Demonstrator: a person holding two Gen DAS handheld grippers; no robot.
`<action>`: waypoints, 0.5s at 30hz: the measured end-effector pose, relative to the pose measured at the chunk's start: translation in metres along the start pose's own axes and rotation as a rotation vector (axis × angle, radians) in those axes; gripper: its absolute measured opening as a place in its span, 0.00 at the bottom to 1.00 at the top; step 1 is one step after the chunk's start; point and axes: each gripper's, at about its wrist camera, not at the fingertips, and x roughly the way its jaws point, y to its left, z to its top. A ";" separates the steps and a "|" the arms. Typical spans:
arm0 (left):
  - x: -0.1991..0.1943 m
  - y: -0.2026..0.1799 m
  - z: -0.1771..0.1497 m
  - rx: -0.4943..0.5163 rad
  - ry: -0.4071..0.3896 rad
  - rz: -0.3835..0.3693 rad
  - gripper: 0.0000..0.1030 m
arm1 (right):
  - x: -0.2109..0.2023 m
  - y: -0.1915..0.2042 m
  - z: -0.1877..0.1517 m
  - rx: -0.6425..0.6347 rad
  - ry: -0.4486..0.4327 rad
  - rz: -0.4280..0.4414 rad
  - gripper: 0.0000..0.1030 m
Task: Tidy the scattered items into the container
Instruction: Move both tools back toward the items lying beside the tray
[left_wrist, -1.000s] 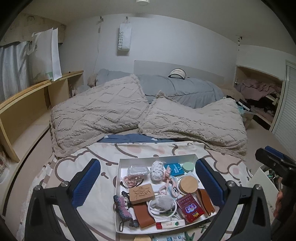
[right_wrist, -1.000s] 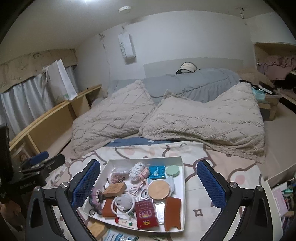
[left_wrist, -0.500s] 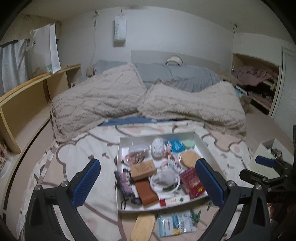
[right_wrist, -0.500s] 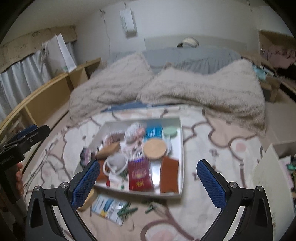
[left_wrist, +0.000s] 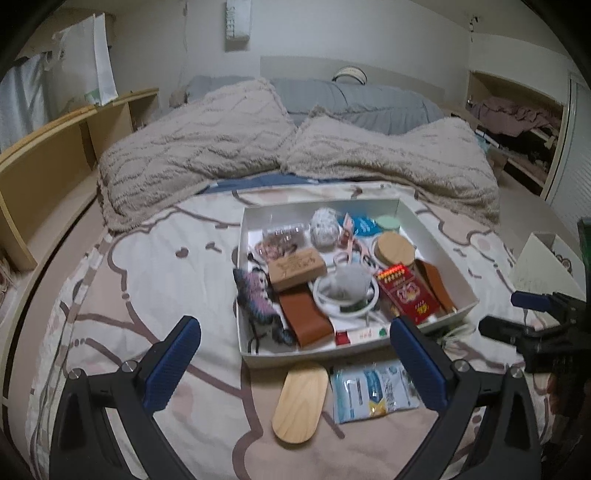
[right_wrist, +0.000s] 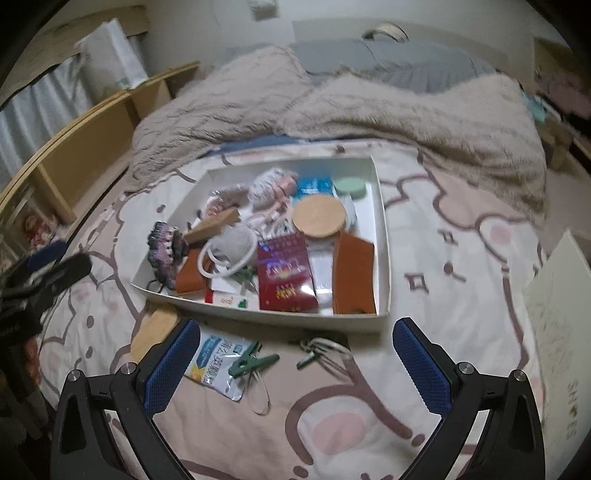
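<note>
A white tray (left_wrist: 436, 236) (right_wrist: 384, 236) full of small items lies on the patterned bedspread. In front of it, loose on the bed, are an oval wooden piece (left_wrist: 301, 402) (right_wrist: 153, 326), a white-and-blue packet (left_wrist: 373, 389) (right_wrist: 218, 360), a green clothes peg (right_wrist: 251, 362) and a small green clip with cord (right_wrist: 317, 350). My left gripper (left_wrist: 293, 369) is open above the wooden piece and packet. My right gripper (right_wrist: 295, 363) is open above the peg and clip. Neither holds anything.
Two fluffy beige pillows (left_wrist: 229, 147) (right_wrist: 413, 107) lie behind the tray. A wooden shelf unit (left_wrist: 44, 162) runs along the left. A white box (left_wrist: 543, 266) (right_wrist: 557, 295) stands at the right edge of the bed.
Both grippers have tipped downward and drawn back toward the near edge of the bed, so the loose items in front of the tray have come into view. Both stay open.
</note>
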 end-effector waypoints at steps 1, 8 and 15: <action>0.003 0.000 -0.004 0.000 0.015 -0.004 1.00 | 0.003 -0.003 -0.001 0.016 0.014 -0.003 1.00; 0.024 0.000 -0.022 0.014 0.093 0.005 1.00 | 0.032 -0.017 -0.016 0.080 0.127 -0.032 1.00; 0.034 -0.001 -0.041 0.047 0.138 0.002 0.99 | 0.064 -0.028 -0.034 0.182 0.293 -0.018 1.00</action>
